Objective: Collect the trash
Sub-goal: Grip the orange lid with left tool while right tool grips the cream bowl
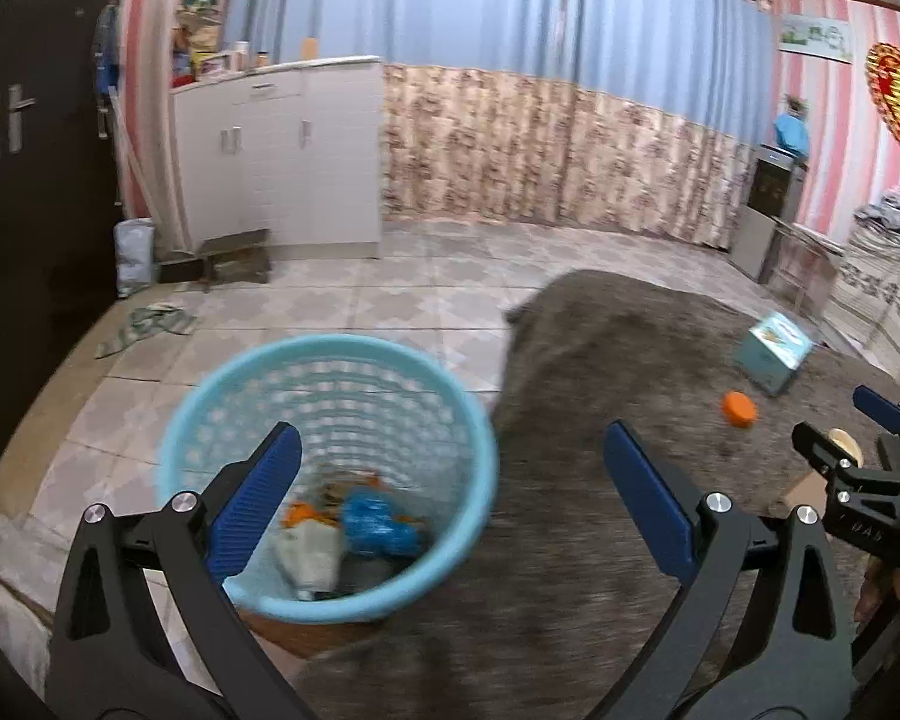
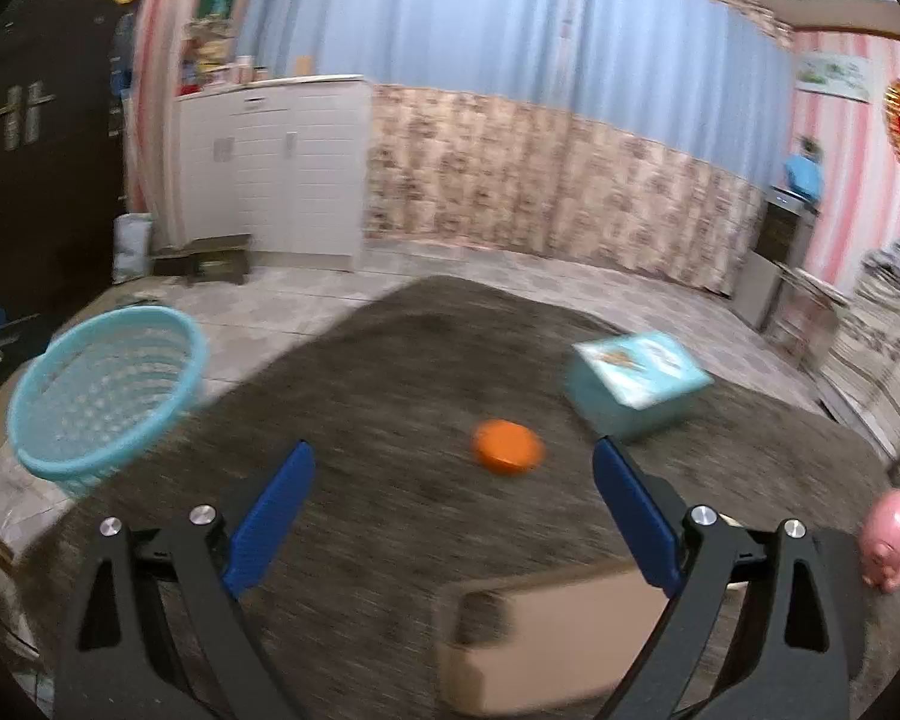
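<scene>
A light blue mesh basket (image 1: 330, 343) stands on the floor by the table's left edge, also in the right wrist view (image 2: 90, 408). Crumpled blue, orange and whitish trash (image 1: 366, 525) lies in its bottom. My left gripper (image 1: 453, 432) hovers open over the basket's right rim, with nothing between its fingers. On the grey-brown table cloth (image 2: 390, 360) lie an orange round lid (image 2: 507, 447) and a teal box (image 2: 636, 381). My right gripper (image 2: 453, 450) is open and bare, just short of the lid. It also shows at the left wrist view's right edge (image 1: 840, 426).
A cardboard box (image 2: 540, 642) sits on the table under my right fingers. A pink pig figure (image 2: 888, 540) stands at the right edge. White cabinets (image 1: 282, 156), a low stool (image 1: 234, 252) and a rag (image 1: 150, 324) lie beyond on the tiled floor.
</scene>
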The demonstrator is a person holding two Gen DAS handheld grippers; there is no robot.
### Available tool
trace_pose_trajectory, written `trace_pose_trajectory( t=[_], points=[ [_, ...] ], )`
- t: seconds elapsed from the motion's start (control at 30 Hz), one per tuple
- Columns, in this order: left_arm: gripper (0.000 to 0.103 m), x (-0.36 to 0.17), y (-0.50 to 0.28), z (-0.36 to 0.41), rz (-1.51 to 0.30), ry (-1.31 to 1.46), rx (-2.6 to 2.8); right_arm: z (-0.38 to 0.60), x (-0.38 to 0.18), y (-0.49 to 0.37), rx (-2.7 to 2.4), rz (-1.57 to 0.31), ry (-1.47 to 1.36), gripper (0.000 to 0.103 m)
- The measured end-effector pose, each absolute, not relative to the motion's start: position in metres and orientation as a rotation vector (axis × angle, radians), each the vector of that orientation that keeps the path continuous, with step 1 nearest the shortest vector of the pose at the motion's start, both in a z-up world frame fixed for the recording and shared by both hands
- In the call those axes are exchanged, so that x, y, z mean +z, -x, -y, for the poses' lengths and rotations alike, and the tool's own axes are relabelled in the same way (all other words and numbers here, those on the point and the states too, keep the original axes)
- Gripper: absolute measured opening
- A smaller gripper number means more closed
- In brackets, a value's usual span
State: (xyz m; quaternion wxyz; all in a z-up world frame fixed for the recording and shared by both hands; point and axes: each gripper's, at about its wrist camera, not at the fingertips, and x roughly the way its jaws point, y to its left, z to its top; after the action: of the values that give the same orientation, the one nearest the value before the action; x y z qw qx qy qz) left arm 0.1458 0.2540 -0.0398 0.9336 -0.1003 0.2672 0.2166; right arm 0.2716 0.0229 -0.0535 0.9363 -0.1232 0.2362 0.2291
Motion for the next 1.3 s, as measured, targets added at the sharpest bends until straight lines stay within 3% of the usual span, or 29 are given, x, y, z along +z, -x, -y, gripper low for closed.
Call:
trace_pose_trajectory(
  t=[0.47, 0.97, 1.2, 1.3],
  points=[
    [0.097, -0.068, -0.224, -0.157, -0.627, 0.147, 0.267, 0.119, -0.101, -0.339, 0.224, -0.627, 0.1, 0.092],
    [0.097, -0.084, -0.296, -0.118, -0.692, 0.156, 0.19, 0.119, -0.13, -0.385, 0.161, -0.75, 0.045, 0.091],
    [0.097, -0.103, -0.341, -0.094, -0.775, 0.116, 0.152, 0.111, -0.136, -0.391, 0.202, -0.78, 0.042, 0.064],
    [0.097, -0.111, -0.357, -0.088, -0.806, 0.085, 0.143, 0.108, -0.137, -0.391, 0.2, -0.777, 0.047, 0.062]
  ],
)
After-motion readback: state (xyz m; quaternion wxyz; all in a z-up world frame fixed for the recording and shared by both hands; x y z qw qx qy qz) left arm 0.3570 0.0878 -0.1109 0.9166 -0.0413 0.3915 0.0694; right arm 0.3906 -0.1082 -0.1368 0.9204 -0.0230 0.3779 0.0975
